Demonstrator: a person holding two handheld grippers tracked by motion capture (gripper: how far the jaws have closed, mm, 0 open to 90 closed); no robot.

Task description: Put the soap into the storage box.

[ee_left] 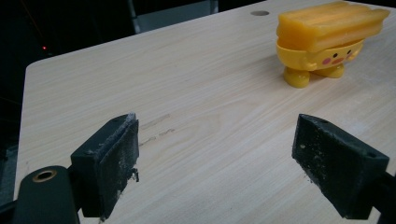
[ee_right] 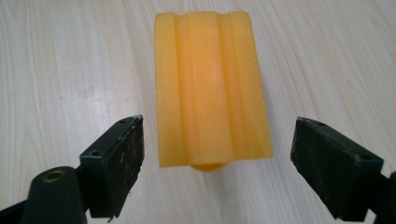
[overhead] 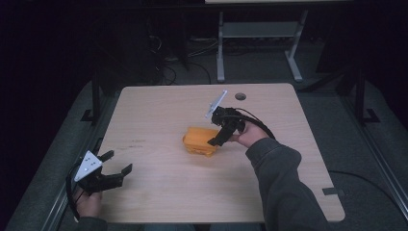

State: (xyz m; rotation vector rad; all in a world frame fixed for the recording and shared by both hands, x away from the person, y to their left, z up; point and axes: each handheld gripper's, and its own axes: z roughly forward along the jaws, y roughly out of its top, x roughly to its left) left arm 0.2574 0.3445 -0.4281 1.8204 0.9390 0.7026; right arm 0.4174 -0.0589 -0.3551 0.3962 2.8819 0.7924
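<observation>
Above the yellow toy [ee_right: 212, 88], right claw [ee_right: 217, 170] spread open, toy's face hidden beneath, left claw [ee_left: 217, 170] open, apart

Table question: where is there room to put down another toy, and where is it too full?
The wooden table is mostly bare. There is room between the yellow toy and the left gripper, along the far edge by the round hole, and at the near right corner beside the sleeve. It is crowded only mid-table, where the open right gripper hovers over the toy.
</observation>
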